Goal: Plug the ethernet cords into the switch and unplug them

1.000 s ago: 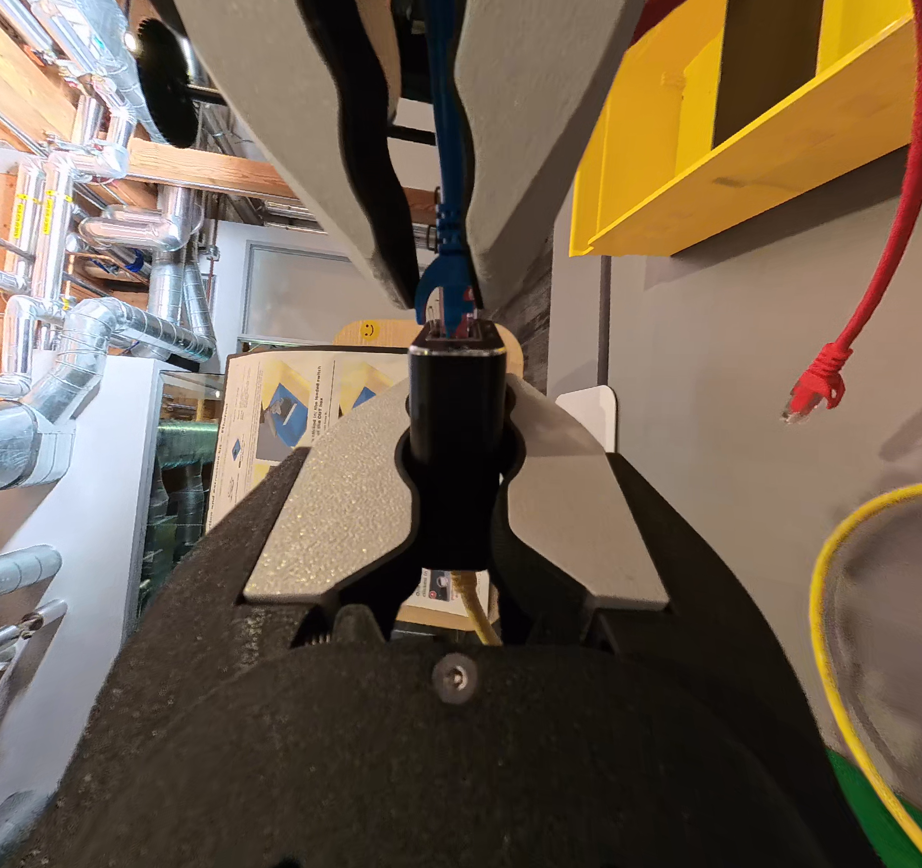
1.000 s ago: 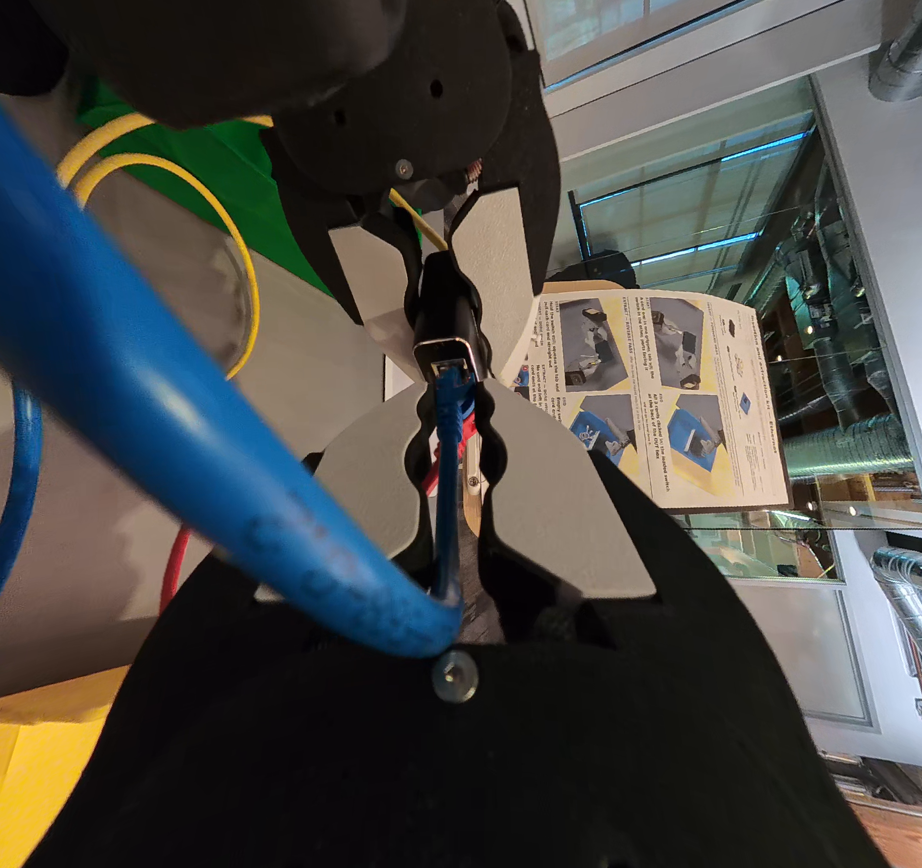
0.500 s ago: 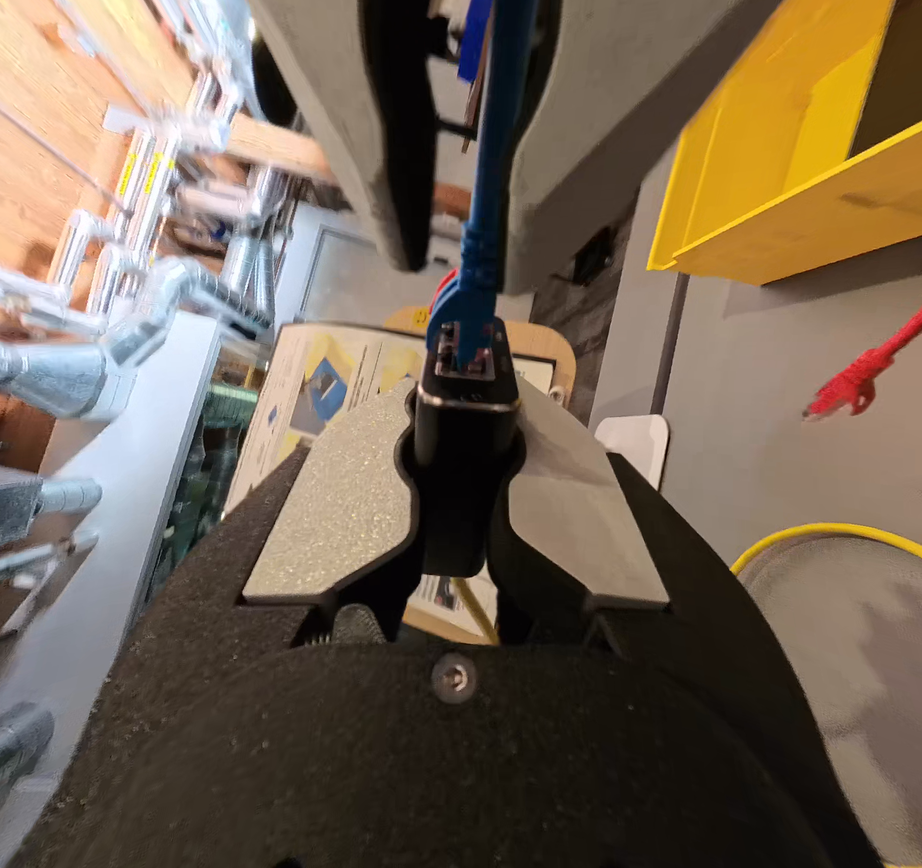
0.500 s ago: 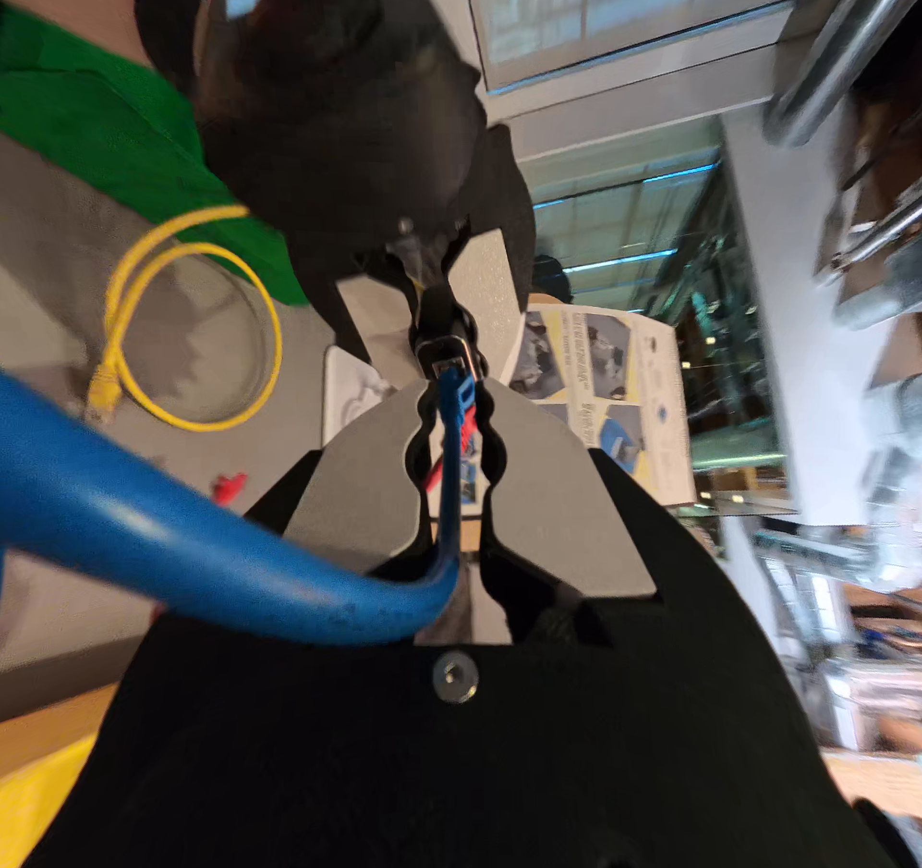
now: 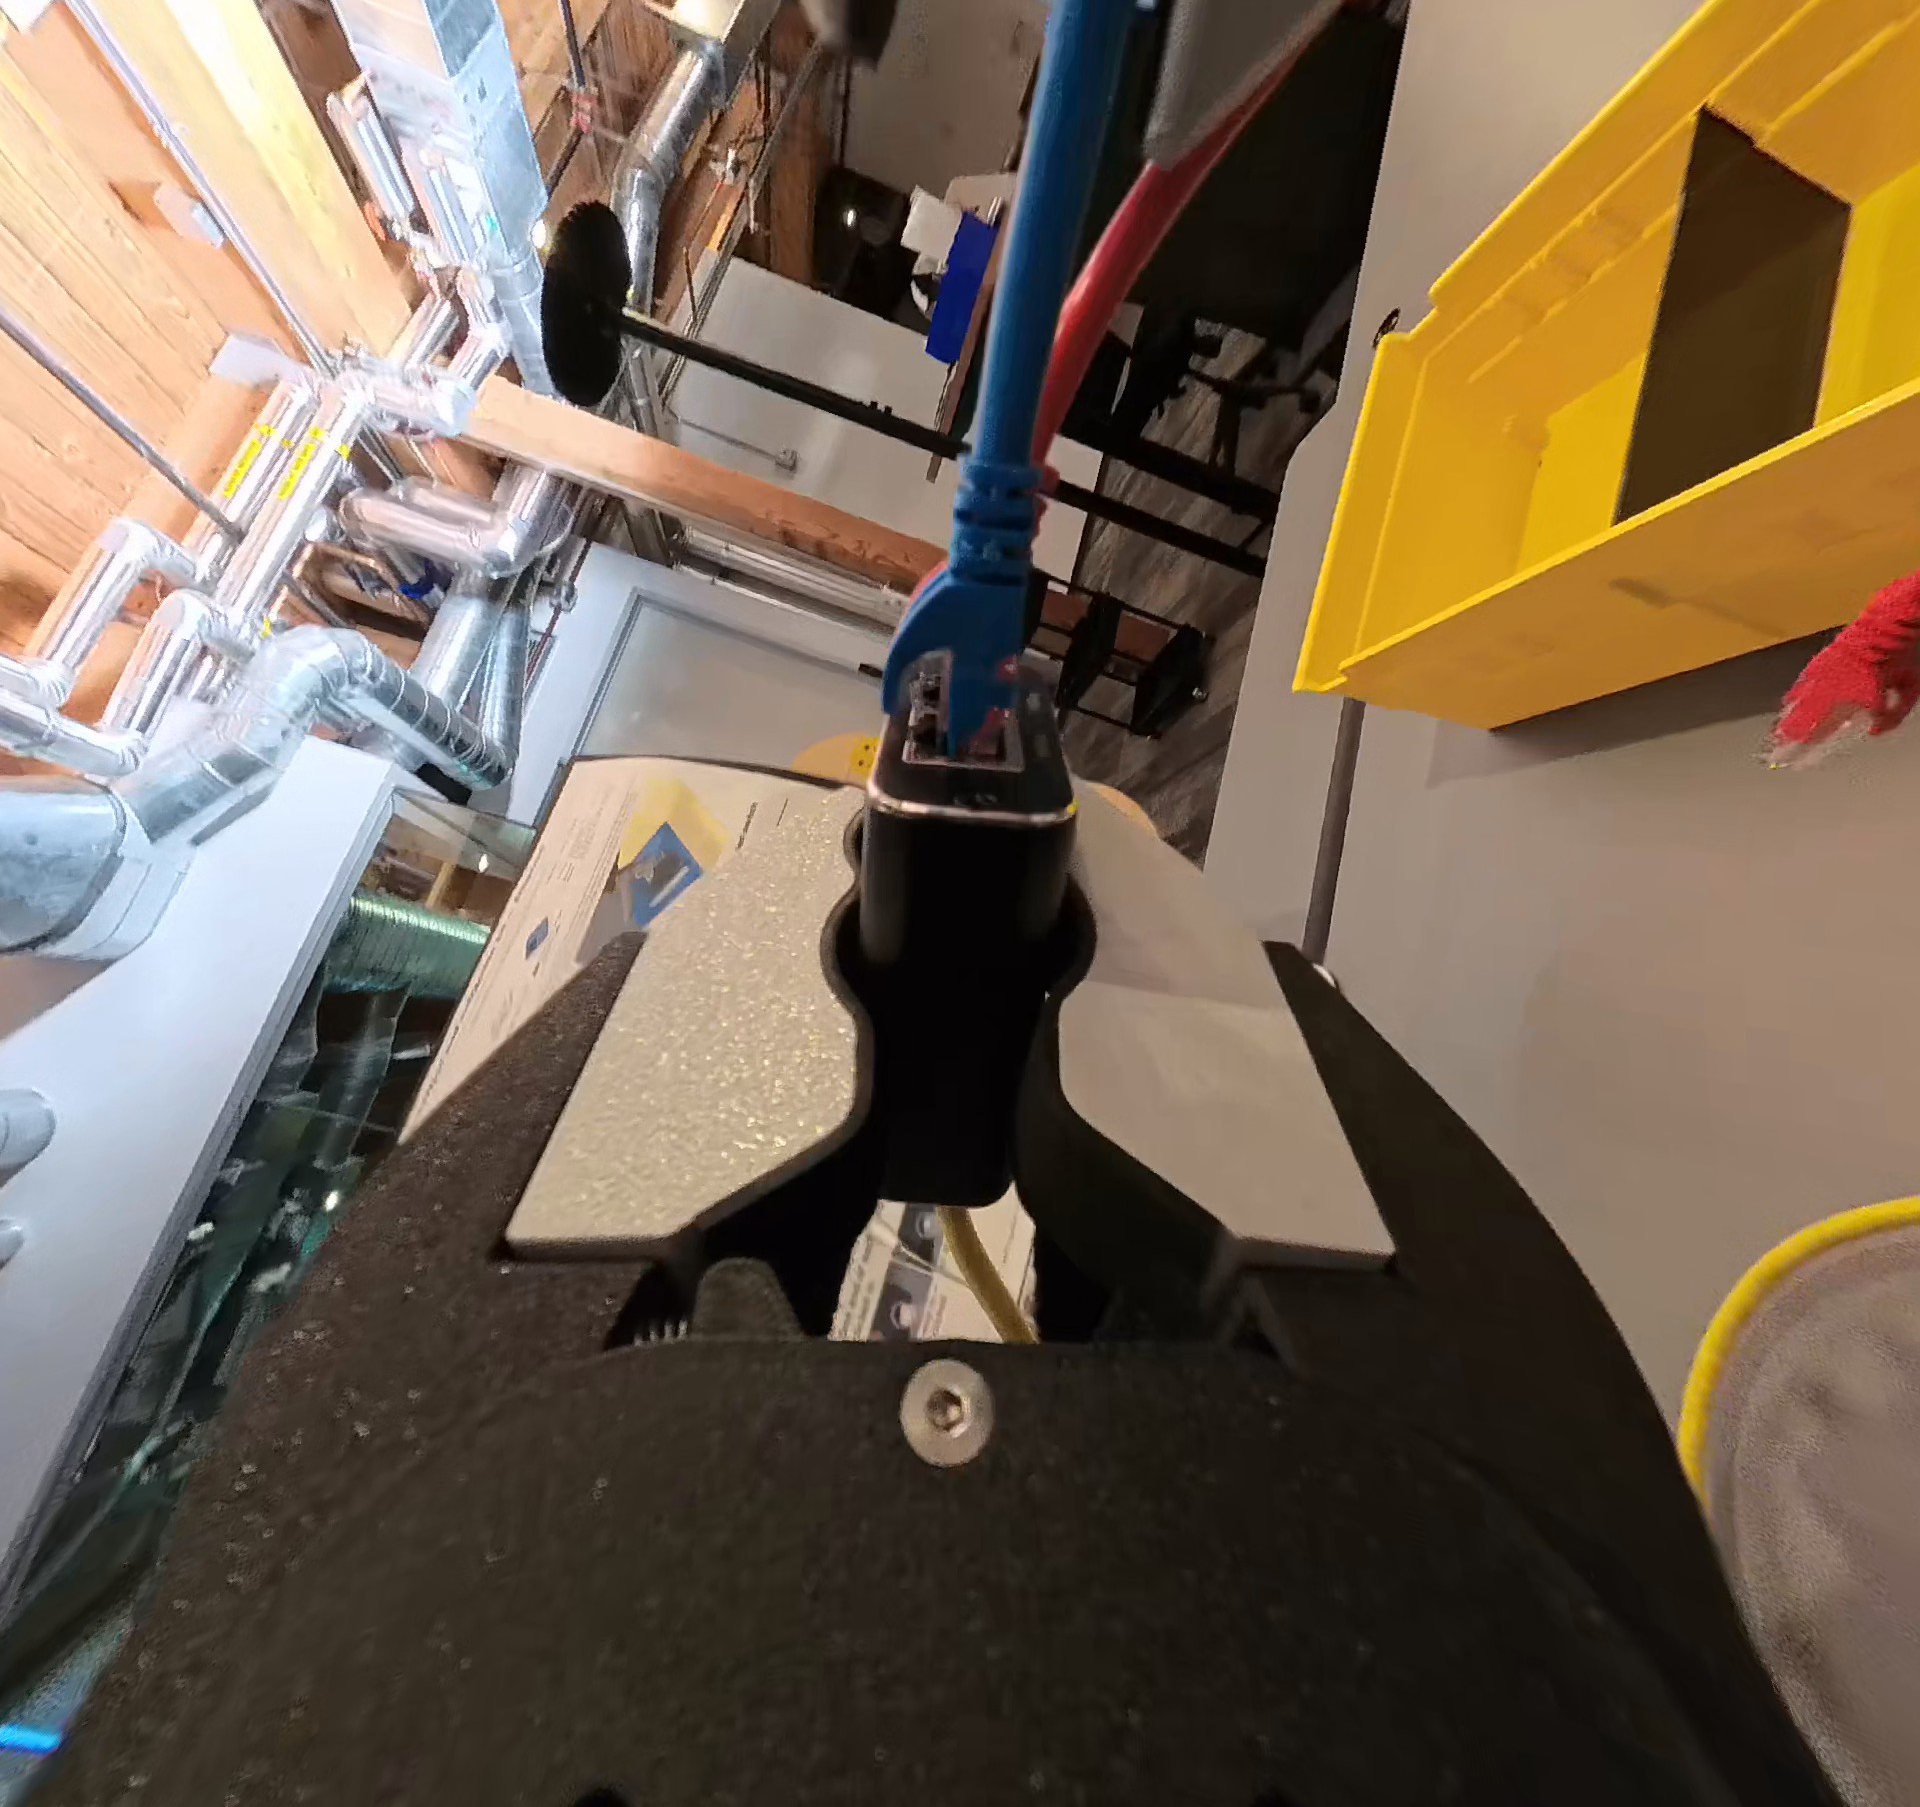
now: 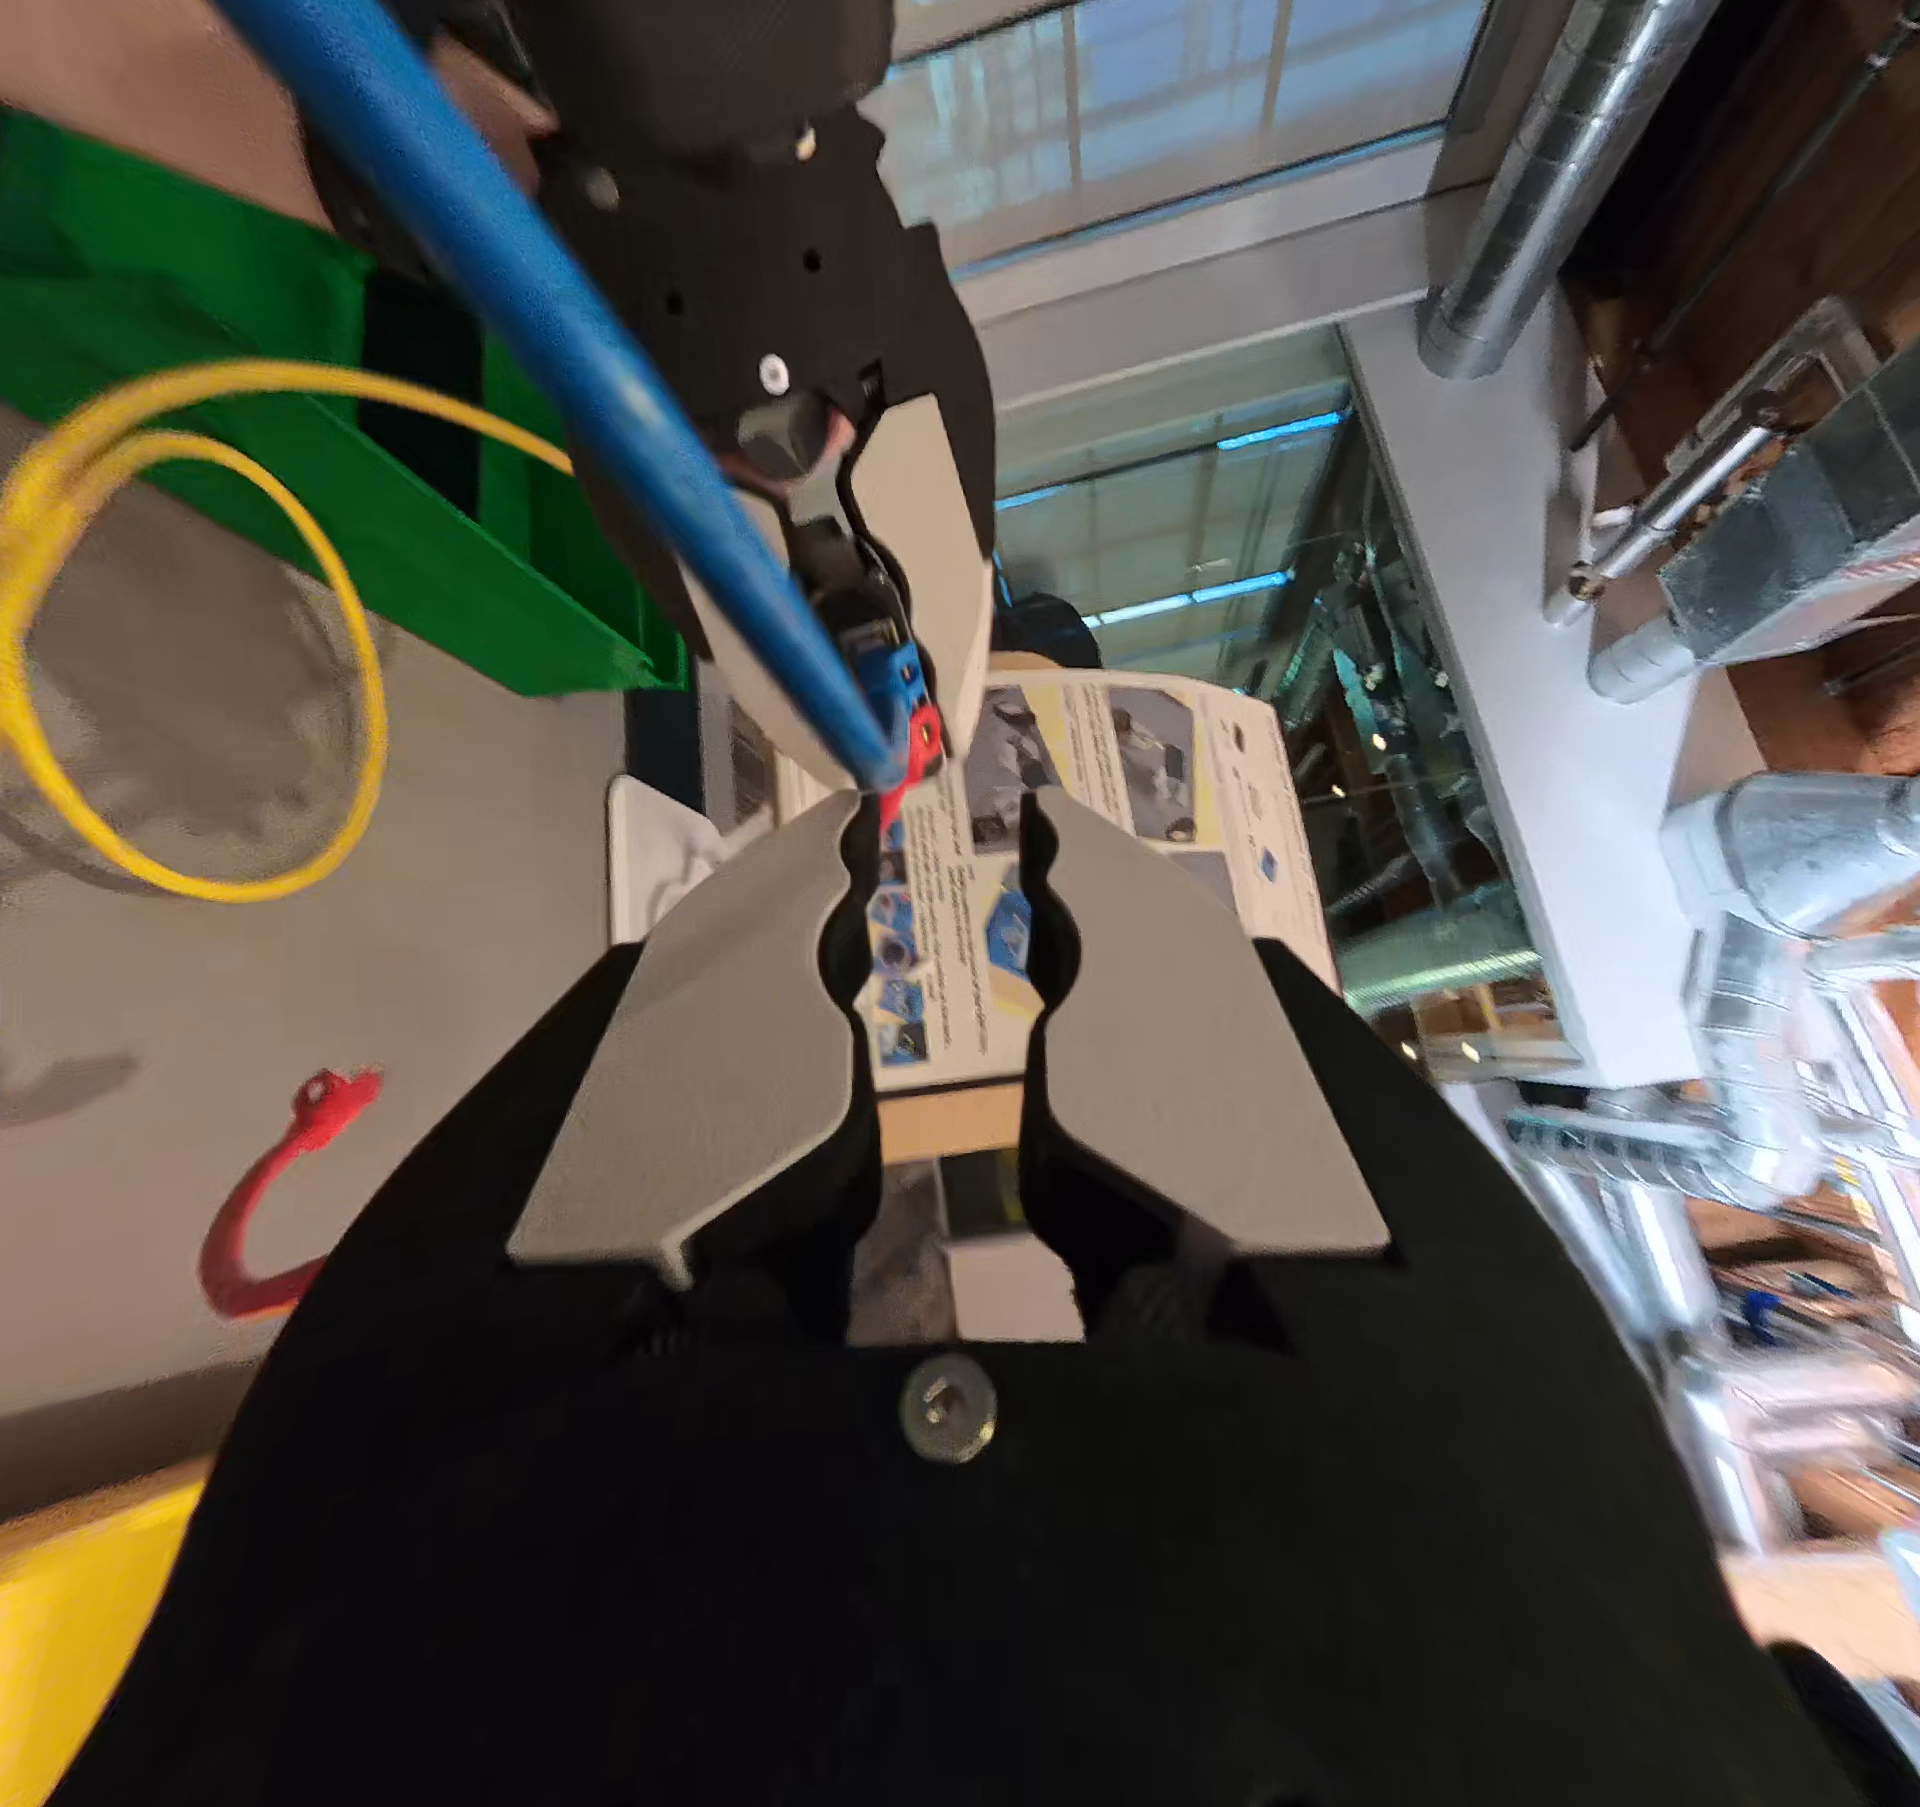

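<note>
My left gripper is shut on the black switch and holds it end-up in the air. A blue cord is plugged into the switch's top ports, with a red cord beside it. A yellow cord leaves the switch's lower end. My right gripper is open and empty, just short of the switch. The blue cord runs past its left fingertip. The blue plug and red plug sit in the switch.
The grey table holds a yellow cord loop, a loose red cord end and a green bin. A yellow bin stands at the right of the left wrist view. A printed sheet stands behind. Across from one pair of fingers to the other is roughly 9 cm.
My right gripper has let go of the blue cord, opened and drawn back from the switch. The blue cord stays in the switch. The left gripper still holds the switch.
</note>
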### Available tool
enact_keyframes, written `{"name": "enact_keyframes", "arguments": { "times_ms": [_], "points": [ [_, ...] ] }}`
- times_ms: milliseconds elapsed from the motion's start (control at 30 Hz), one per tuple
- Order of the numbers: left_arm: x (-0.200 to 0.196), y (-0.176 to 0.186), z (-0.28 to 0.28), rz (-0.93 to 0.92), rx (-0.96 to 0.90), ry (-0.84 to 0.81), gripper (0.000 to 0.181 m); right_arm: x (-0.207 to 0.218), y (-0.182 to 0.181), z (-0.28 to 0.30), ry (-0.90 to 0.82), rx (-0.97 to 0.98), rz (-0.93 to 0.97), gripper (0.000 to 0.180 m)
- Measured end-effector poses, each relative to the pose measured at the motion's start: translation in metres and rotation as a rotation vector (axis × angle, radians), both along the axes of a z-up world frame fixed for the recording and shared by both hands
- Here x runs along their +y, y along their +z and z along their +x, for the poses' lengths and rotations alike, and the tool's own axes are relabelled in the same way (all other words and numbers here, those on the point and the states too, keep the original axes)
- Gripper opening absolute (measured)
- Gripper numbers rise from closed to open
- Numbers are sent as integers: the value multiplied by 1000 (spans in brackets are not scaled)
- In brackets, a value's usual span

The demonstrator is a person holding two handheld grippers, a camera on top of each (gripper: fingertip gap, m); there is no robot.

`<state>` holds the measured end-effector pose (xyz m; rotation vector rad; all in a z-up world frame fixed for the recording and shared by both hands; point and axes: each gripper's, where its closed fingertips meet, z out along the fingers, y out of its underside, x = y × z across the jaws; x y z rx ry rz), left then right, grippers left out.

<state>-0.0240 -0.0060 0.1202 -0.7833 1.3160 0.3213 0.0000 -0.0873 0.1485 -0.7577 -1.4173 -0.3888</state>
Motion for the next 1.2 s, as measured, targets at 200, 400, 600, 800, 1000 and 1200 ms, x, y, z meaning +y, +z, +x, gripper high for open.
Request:
{"name": "enact_keyframes", "arguments": {
  "times_ms": [200,400,600,800,1000,1200],
  "points": [
    [-11,-9,15,32,60,-34,27,-4,-20,-17,74,-60,-130,27],
    [-7,-19,16,-3,118,0,27,3,-28,-17,5,-116,-126,26],
    [-11,-25,20,-34,165,21,27,7,-34,-15,-31,-155,-136,23],
    [-15,-25,22,-17,190,38,27,2,-38,-19,-9,-184,-148,20],
    [-15,-32,26,-35,222,54,27,4,-43,-18,-20,-213,-158,19],
    [-13,-28,20,-60,206,72,27,5,-37,-23,-51,-200,-109,17]
  ]
}}
